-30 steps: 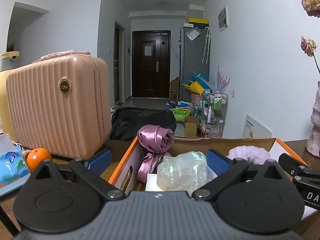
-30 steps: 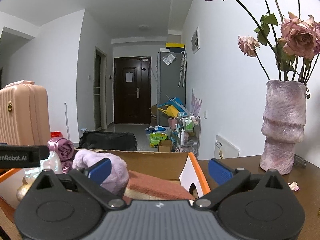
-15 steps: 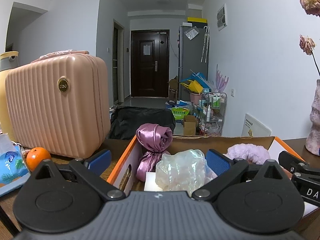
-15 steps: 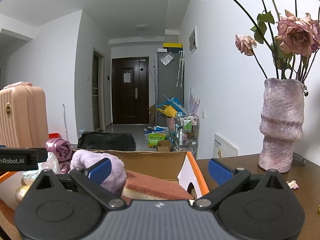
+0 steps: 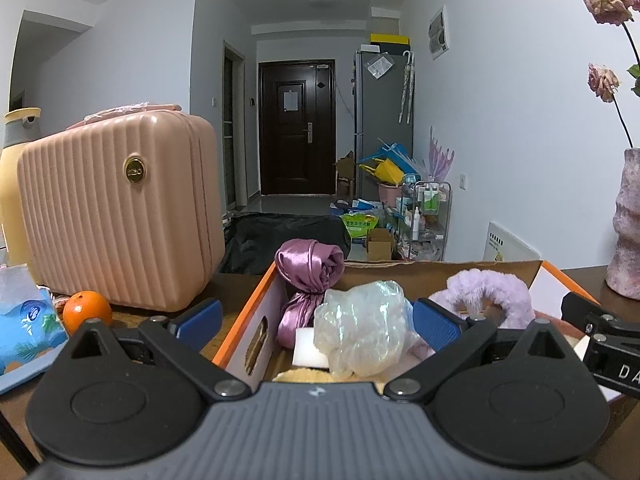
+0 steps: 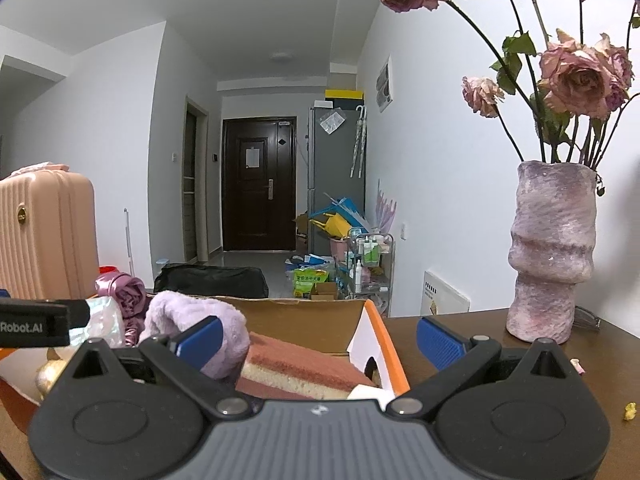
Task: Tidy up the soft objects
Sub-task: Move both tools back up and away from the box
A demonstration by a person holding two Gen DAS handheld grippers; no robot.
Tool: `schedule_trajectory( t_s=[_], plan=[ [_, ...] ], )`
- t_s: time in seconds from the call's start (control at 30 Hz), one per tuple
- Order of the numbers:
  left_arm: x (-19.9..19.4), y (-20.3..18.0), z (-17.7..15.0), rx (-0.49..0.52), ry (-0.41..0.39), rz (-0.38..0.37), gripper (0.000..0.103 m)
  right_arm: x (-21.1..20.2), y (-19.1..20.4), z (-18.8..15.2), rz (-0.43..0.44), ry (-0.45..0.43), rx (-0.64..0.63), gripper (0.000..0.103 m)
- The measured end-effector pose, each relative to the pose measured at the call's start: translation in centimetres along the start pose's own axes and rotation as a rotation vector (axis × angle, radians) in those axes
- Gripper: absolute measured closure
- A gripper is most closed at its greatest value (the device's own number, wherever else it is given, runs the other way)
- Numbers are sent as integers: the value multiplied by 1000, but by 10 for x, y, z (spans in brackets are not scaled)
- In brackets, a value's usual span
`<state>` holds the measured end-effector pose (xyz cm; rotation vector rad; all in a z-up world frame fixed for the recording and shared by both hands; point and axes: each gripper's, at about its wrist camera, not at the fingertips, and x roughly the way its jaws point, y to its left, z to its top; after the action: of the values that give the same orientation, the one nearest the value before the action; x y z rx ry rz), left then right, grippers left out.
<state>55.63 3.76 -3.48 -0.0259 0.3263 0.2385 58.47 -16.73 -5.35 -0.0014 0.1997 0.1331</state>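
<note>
Orange (image 5: 87,311) apparently only left-view visible.

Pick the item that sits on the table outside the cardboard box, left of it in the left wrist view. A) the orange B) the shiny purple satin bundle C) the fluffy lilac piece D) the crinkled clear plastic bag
A: the orange rests on the table beside the pink suitcase, left of the cardboard box, while the other three lie inside the box.

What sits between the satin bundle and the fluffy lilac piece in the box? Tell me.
In the left wrist view, a crumpled clear plastic bag sits between the satin bundle and the fluffy lilac piece.
</note>
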Motion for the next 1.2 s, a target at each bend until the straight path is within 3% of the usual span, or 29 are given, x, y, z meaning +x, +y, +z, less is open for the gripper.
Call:
schedule_trajectory(
  t_s=[0.57,1.2],
  plan=[
    [-38,8,-14,1,8,11,0,-46,-1,-9,-8,-27,-35,0],
    [-108,19,-38,-3,26,25,0,-122,-11,-24,-22,-27,-52,0]
  ],
)
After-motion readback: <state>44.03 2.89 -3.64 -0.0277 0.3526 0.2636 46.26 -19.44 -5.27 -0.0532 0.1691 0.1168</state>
